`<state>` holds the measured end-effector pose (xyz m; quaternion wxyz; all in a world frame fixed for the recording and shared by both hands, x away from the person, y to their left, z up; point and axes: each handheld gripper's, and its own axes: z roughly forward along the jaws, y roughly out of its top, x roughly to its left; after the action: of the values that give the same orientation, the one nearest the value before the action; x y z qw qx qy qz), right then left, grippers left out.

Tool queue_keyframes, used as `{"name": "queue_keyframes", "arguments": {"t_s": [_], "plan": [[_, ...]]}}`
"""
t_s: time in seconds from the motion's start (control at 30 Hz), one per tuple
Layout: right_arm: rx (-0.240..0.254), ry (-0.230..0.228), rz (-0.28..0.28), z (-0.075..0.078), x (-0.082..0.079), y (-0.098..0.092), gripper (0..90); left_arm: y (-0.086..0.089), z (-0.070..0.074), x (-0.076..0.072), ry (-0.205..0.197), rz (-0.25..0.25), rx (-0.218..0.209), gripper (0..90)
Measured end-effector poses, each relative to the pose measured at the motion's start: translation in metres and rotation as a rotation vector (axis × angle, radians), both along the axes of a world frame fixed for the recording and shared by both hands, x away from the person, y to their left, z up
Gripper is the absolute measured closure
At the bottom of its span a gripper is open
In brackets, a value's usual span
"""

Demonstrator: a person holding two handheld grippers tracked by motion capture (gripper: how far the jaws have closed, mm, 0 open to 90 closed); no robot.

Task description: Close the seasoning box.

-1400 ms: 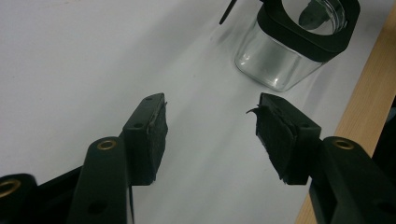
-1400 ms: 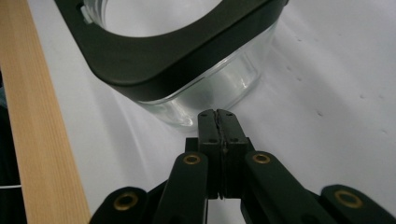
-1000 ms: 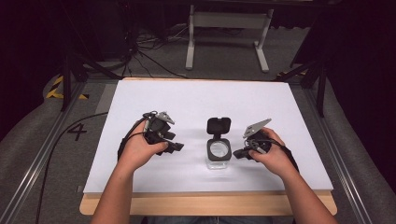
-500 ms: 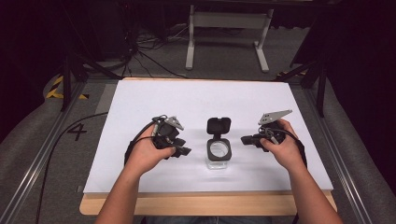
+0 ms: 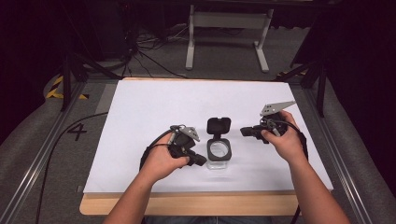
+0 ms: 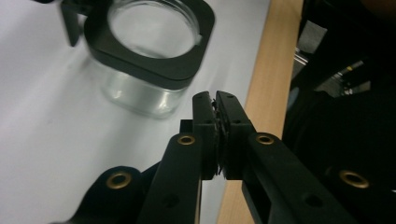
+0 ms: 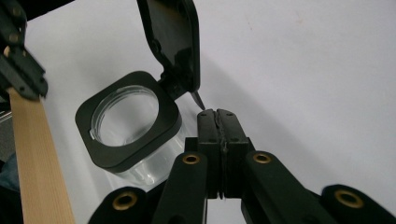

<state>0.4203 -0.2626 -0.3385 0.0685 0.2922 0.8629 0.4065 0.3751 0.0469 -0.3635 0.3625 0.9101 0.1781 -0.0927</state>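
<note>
A clear glass jar (image 5: 218, 154) with a black square collar stands near the front of the white table (image 5: 140, 112) — its hinged lid (image 5: 218, 126) flipped open and upright. The left gripper (image 5: 200, 160) sits just beside the jar, jaws clenched on nothing. The right gripper (image 5: 246, 131) hovers near the lid, jaws likewise pressed together — empty.

Clear glass jar (image 5: 218, 158) with black lid (image 5: 218, 126) — white table (image 5: 149, 107), pale wood edge
</note>
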Motion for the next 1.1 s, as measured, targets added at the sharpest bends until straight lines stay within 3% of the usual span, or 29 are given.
{"name": "queue_keyframes", "arguments": {"t_s": [0.1, 0.2, 0.27, 0.6, 0.83, 0.97, 1.1], "plan": [[0.008, -0.011, 0.006, 0.007, 0.004, 0.004, 90.0, -0.008, -0.006, 0.0, 0.015, -0.014, 0.017, 89.6], [0.064, -0.008, 0.024, 0.012, 0.007, 0.007, 90.0, -0.014, -0.011, 0.0, 0.024, -0.023, 0.019, 90.0], [0.068, -0.017, 0.025, 0.014, 0.008, 0.01, 90.0, -0.017, -0.014, 0.0, 0.033, -0.024, 0.018, 90.0], [0.08, -0.066, 0.025, 0.036, 0.018, 0.024, 90.0, -0.027, -0.024, 0.001, 0.0, -0.012, 0.039, 90.0], [0.045, -0.098, 0.041, 0.05, 0.027, 0.044, 90.0, -0.03, -0.028, 0.001, -0.007, -0.009, 0.035, 90.0], [0.027, -0.09, 0.043, 0.05, 0.033, 0.05, 90.0, -0.031, -0.03, 0.002, -0.035, 0.002, 0.056, 90.0], [0.01, -0.083, 0.048, 0.048, 0.038, 0.057, 90.0, -0.031, -0.03, 0.004, -0.027, -0.012, 0.061, 90.0]]}}
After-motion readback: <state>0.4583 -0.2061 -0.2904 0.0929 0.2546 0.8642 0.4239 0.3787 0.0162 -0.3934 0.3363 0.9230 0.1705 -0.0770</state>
